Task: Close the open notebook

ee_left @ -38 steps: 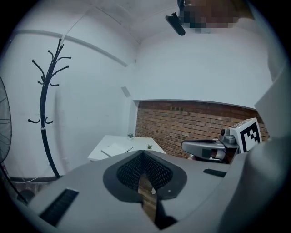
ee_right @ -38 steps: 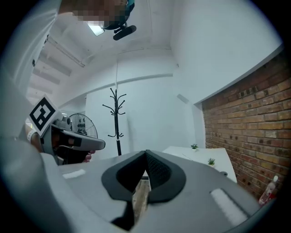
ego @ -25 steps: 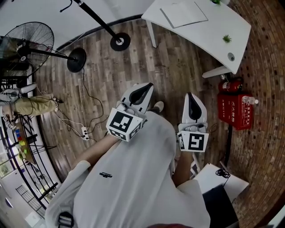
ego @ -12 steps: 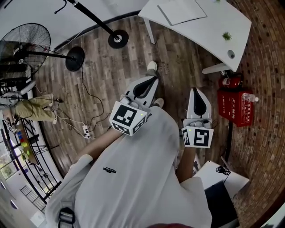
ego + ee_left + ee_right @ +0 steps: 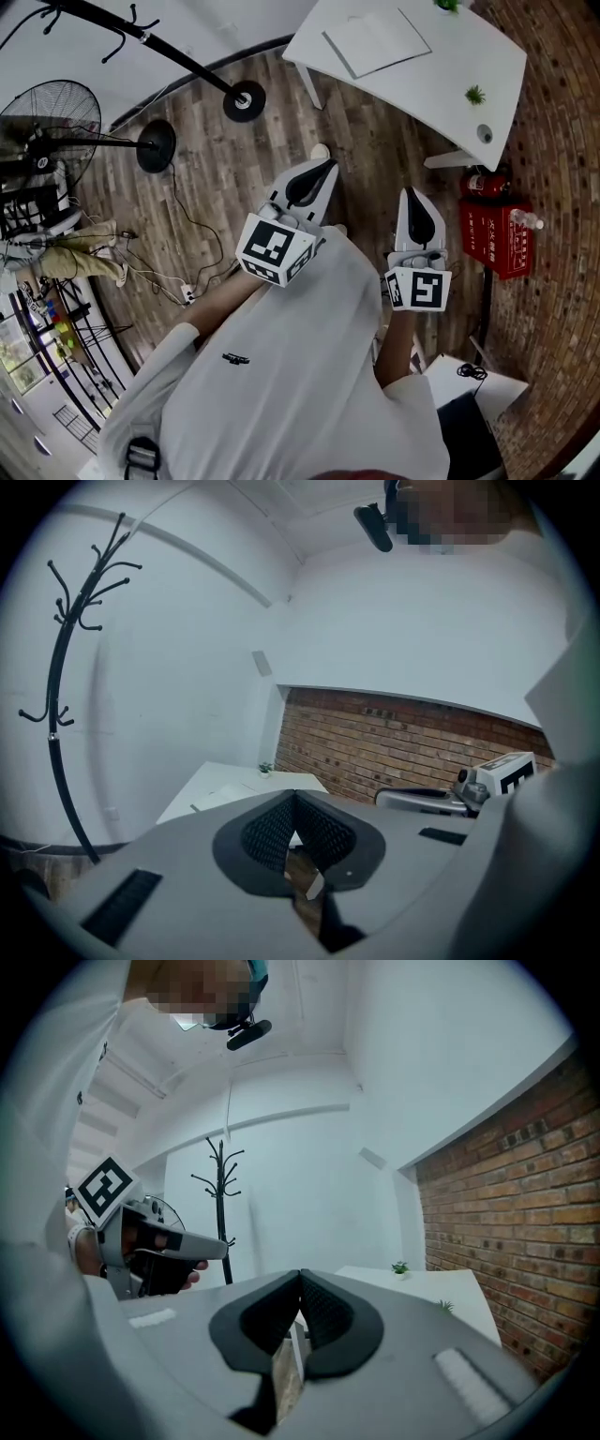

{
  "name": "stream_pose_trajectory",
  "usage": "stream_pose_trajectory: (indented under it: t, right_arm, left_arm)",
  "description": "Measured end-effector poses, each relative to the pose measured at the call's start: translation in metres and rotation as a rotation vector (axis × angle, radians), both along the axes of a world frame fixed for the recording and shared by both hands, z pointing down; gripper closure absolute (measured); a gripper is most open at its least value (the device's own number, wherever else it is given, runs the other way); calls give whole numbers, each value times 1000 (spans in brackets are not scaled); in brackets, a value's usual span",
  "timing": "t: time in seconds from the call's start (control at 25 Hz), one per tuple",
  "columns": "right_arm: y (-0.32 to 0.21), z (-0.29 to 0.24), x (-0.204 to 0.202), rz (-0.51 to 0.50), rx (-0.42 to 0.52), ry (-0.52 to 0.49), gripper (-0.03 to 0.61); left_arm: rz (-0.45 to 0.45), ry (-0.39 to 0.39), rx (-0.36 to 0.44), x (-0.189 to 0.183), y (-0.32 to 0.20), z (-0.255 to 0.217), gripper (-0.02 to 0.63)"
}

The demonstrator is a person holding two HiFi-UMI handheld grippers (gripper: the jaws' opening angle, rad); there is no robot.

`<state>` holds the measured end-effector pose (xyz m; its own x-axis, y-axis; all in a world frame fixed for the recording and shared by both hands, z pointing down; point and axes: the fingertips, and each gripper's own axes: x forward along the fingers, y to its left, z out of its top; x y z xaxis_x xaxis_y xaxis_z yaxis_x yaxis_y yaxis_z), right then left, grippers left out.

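Head view alone is clearly showing notebook (image 5: 377, 41) on white table (image 5: 487, 66); gripper views are barely catching it. Left gripper (image 5: 325, 167), right gripper (image 5: 410, 195): jaws pressing together, empty.

Far ahead of me stands the table (image 5: 487, 66), with the notebook (image 5: 375, 39) lying on its left part and a small plant (image 5: 475, 94) further right. My left gripper (image 5: 322, 167) and right gripper (image 5: 411, 195) sit side by side, well short of it. A coat rack (image 5: 242, 97) stands left of the table, a fan (image 5: 52, 117) further left. A box (image 5: 494, 239) sits on the floor at right, against the brick wall (image 5: 553, 234).
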<state>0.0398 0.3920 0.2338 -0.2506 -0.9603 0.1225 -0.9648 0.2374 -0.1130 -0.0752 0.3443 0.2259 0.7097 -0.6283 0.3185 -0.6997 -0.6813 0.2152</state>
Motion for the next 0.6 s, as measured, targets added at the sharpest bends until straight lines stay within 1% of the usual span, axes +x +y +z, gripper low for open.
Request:
stream_pose_trajectory:
  t: [0.2, 0.28, 0.48, 0.6]
  right_arm:
    - [-64, -3, -11, 0, 1, -7, 566]
    - [-89, -1, -18, -12, -17, 7, 566]
    - [-160, -3, -33, -58, -45, 48, 566]
    - [-207, 0, -41, -68, -49, 70, 566]
  left_arm:
    - [-3, -7, -21, -9, -54, 6, 609]
    - [-12, -1, -33, -15, -80, 7, 609]
    - [-72, 41, -55, -34, -153, 3, 609]
    - [-65, 41, -54, -44, -191, 1, 609]
